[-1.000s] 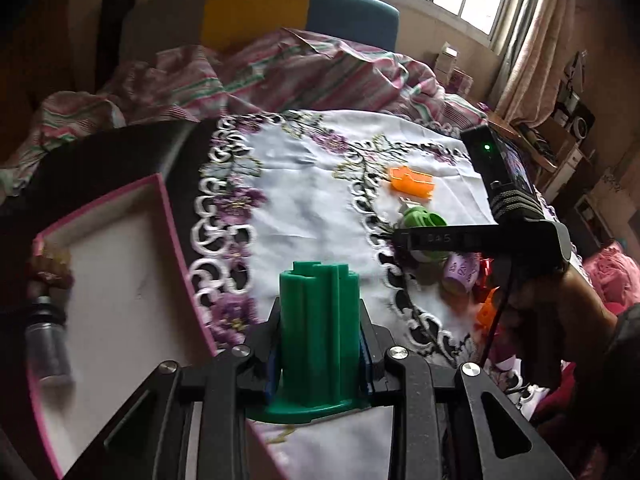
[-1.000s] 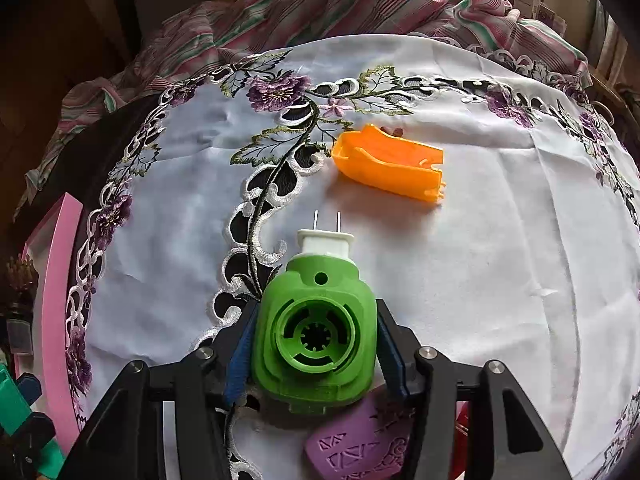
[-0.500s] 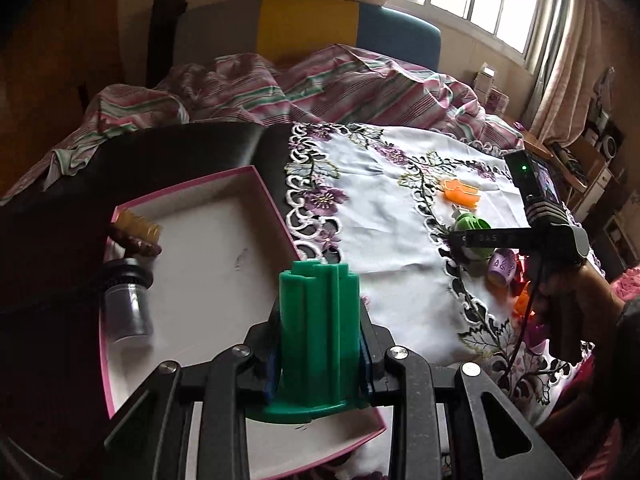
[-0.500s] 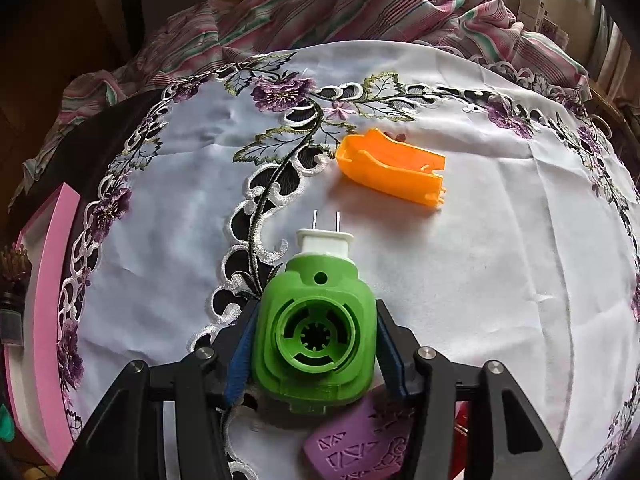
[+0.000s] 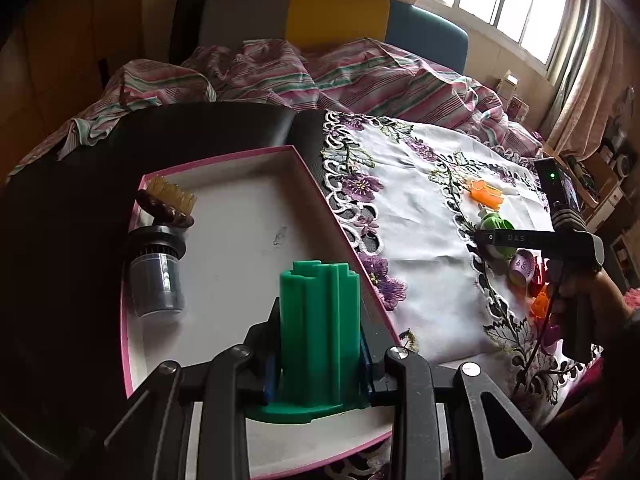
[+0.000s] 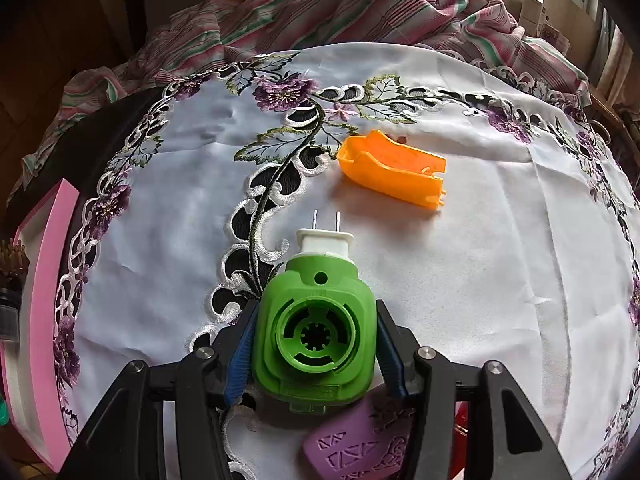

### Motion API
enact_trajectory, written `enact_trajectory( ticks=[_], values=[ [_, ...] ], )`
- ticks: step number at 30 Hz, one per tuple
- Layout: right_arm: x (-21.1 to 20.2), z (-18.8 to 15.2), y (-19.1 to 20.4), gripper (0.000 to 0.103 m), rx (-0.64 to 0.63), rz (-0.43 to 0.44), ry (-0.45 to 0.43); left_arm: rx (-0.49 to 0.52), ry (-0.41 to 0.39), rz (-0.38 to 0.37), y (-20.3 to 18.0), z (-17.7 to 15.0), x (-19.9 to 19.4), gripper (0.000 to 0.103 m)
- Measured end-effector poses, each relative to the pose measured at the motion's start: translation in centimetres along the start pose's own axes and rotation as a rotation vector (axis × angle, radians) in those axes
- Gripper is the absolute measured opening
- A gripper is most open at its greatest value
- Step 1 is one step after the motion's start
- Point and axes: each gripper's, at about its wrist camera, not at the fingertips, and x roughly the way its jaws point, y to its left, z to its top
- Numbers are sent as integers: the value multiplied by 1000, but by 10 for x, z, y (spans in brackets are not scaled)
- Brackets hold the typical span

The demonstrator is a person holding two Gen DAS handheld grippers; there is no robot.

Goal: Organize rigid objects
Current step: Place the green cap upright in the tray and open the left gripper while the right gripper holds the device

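My left gripper point(image 5: 318, 356) is shut on a dark green ribbed plastic piece point(image 5: 318, 328) and holds it upright over the near end of a pink-rimmed white box point(image 5: 240, 216). The box holds a dark grey cylinder point(image 5: 156, 276) and a brown comb-like item point(image 5: 166, 202) at its left side. My right gripper point(image 6: 314, 344) is shut on a light green plug-in device point(image 6: 316, 328) with a white two-pin plug, on the embroidered white cloth point(image 6: 500, 280). An orange plastic shell point(image 6: 394, 174) lies beyond it. The right gripper also shows in the left wrist view point(image 5: 494, 236).
A purple patterned piece point(image 6: 356, 446) lies under my right gripper, with red and orange items point(image 5: 538, 292) near it. The pink box edge point(image 6: 44, 280) shows at the left of the right wrist view. A striped blanket point(image 5: 320, 72) is heaped behind the table.
My left gripper has carried the dark green piece leftward and back from over the cloth to over the box. My right gripper has stayed shut on the green plug device, barely moving.
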Motion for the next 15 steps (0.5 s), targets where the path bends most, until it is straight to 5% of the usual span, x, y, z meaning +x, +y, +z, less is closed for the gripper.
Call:
enact_trajectory(
  ticks=[15],
  values=[
    [0,1,4,54,-21,-22,4,-247,102,-147,71,31,37,30]
  ],
)
